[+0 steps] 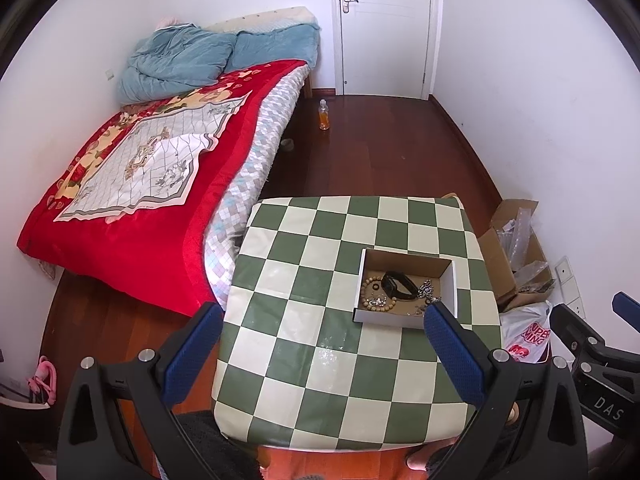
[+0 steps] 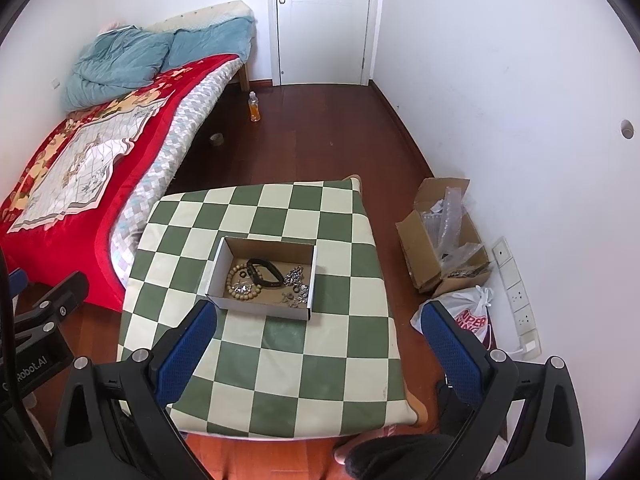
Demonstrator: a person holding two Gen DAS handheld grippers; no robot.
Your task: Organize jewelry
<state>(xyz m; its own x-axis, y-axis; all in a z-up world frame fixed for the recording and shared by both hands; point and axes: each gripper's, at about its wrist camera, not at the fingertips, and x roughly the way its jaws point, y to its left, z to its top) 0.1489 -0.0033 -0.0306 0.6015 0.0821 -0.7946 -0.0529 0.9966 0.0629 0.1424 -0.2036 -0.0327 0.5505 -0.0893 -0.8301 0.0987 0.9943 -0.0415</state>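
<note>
Two black hand-held grippers with blue-padded fingers hang side by side above the near edge of a small table covered in a green-and-cream checked cloth [image 2: 280, 360], both tilted down toward it. The left gripper [image 1: 322, 320] has its fingers spread wide and holds nothing; its right fingertip overlaps the near right corner of the box in its own view, though contact cannot be judged. The right gripper [image 2: 318, 320] is likewise spread wide and empty, its left fingertip seen just short of the box's near left corner and its right finger out past the table's right edge.

Toward the middle of the cloth sits a shallow white cardboard box with a brown inside [image 2: 218, 268], lid off. In it lie a string of tan wooden beads [image 2: 232, 276] at the left, a black wristband [image 2: 264, 272] in the centre, and a scatter of small silvery metal pieces [image 2: 296, 280] at the right.

On the dark red wooden floor [image 2: 312, 140] to the right of the table stand an open brown carton of clear plastic wrapping [image 2: 440, 236] and a white plastic bag with red lettering [image 2: 468, 312] against the white wall. To the left is a bed under a red patterned blanket [image 1: 132, 208], with a bunched blue quilt [image 1: 176, 60] at its head. Beyond, a clear bottle of orange liquid [image 1: 324, 115] stands on the floor before a closed white door [image 1: 384, 24].
</note>
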